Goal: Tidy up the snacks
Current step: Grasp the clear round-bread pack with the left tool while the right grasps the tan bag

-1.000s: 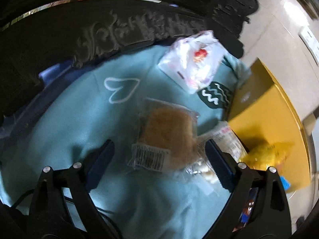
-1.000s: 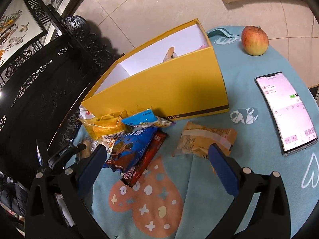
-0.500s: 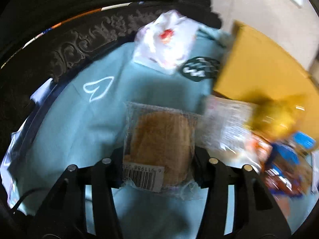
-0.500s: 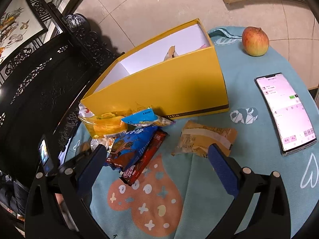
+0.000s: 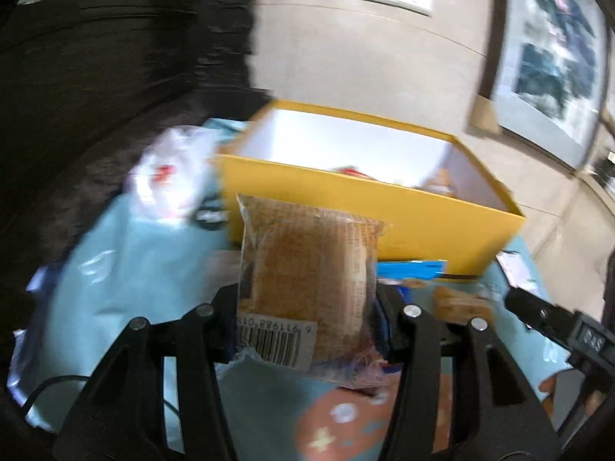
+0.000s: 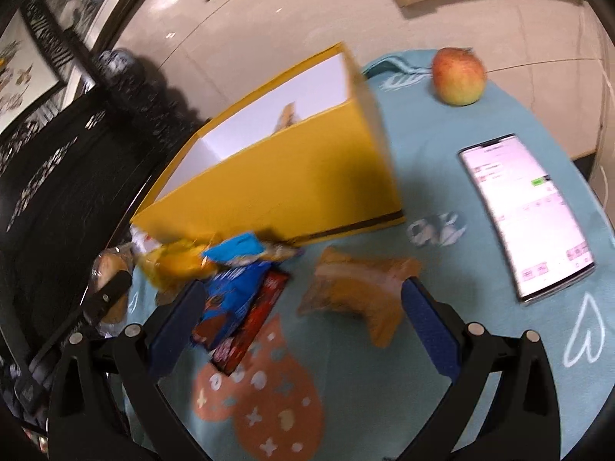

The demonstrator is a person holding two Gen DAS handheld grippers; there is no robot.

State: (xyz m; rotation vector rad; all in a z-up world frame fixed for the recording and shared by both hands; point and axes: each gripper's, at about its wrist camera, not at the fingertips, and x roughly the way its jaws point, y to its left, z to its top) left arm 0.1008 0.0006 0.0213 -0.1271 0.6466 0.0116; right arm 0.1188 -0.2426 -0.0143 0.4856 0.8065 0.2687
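My left gripper (image 5: pixel 307 319) is shut on a clear-wrapped brown cake (image 5: pixel 307 272) with a barcode label, held up off the cloth in front of the yellow box (image 5: pixel 384 207). The box is open-topped with a white inside and a few snacks in it. In the right wrist view my right gripper (image 6: pixel 303 322) stands open above the cloth, over an orange-brown snack pack (image 6: pixel 357 284). To its left lies a heap with a blue packet (image 6: pixel 230 296), a red packet (image 6: pixel 257 319) and a yellow packet (image 6: pixel 177 265) against the yellow box (image 6: pixel 292 184).
The table wears a light blue cloth (image 6: pixel 442 365) with printed shapes. An apple (image 6: pixel 459 77) sits at the far edge and a lit phone (image 6: pixel 526 215) lies at the right. A white plastic bag (image 5: pixel 169 176) lies left of the box. Dark carved furniture (image 6: pixel 57 176) borders the left.
My left gripper closed on the brown cake, lifted it off the cloth and swung right to face the yellow box. My right gripper stayed over the table, nearly still.
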